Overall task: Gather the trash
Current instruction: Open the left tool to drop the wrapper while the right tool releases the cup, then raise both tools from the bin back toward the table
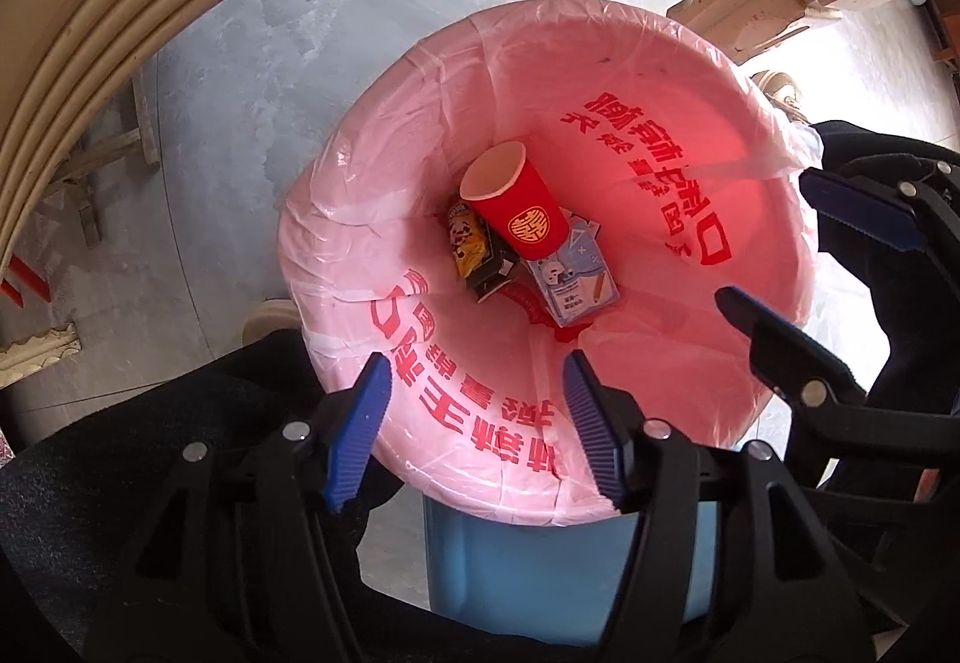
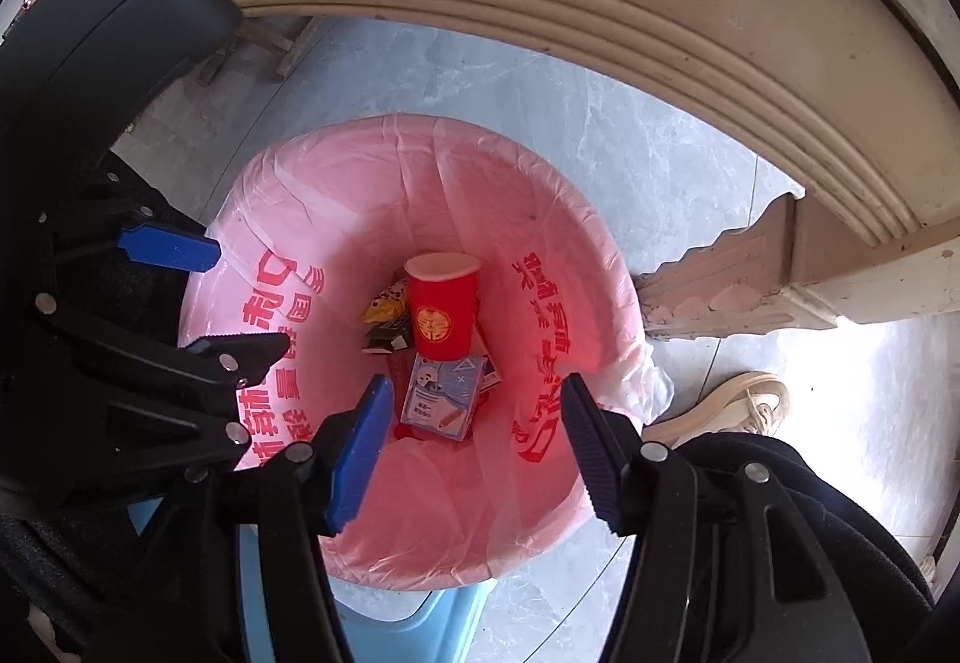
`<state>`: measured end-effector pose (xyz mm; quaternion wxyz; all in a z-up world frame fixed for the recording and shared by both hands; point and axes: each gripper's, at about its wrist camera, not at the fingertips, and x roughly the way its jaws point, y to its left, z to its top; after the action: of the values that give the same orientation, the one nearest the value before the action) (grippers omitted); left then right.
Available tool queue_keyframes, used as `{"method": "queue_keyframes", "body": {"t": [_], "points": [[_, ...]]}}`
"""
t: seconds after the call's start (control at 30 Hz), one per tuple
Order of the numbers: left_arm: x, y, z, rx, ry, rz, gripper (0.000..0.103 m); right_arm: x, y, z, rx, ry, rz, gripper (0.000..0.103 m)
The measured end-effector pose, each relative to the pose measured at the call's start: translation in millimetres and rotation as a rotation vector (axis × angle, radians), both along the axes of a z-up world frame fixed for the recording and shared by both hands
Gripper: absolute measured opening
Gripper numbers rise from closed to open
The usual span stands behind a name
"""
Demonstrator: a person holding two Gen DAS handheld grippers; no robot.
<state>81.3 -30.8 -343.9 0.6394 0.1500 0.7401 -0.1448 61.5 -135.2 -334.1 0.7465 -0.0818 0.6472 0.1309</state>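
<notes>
Right tongs [image 2: 474, 453] hang open and empty over the pink-lined bin [image 2: 540, 507]; a red cup [image 2: 443, 316] lies on a blue carton [image 2: 444, 396] at its bottom.

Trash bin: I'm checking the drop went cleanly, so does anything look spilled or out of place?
Nothing stands out. The red cup, snack wrapper and blue-white carton all lie inside the pink liner; no litter shows on the floor.

One cup [image 1: 517, 204], three wrappers [image 1: 467, 246].

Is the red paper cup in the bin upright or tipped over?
Tipped: the red cup lies leaning on the wrappers and cartons at the bottom of the pink bin liner, its white open mouth facing sideways.
</notes>
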Motion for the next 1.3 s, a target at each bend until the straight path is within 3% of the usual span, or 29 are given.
{"method": "queue_keyframes", "body": {"t": [0.53,0.73,0.83,0.97,1.03,1.2,1.3], "points": [[-6.7,-1.1,8.0,0.001,-0.045,-0.009,0.062,-5.5,2.9,13.4,-0.012,-0.041,0.013,0.057],[-17.3,3.8,35.6,-0.011,-0.091,-0.025,0.066,-19.8,1.5,47.6,0.007,-0.097,0.02,0.057],[-25.6,8.5,64.4,-0.03,-0.115,-0.042,0.067,-27.2,-3.6,79.7,0.065,-0.125,0.009,0.058],[-29.9,20.4,121.9,-0.083,-0.163,-0.057,0.067,-30.8,-14.2,134.2,0.121,-0.175,0.003,0.085],[-23.1,30.2,161.6,-0.099,-0.221,-0.047,0.078,-29.6,-18.0,161.7,0.122,-0.209,0.008,0.09],[7.7,50.3,255.4,-0.169,-0.326,0.014,0.081,-11.8,-29.8,233.7,0.151,-0.273,0.002,0.093],[29.2,55.2,307.3,-0.15,-0.409,0.04,0.083,6.6,-38.1,279.0,0.187,-0.302,-0.011,0.093]]}}
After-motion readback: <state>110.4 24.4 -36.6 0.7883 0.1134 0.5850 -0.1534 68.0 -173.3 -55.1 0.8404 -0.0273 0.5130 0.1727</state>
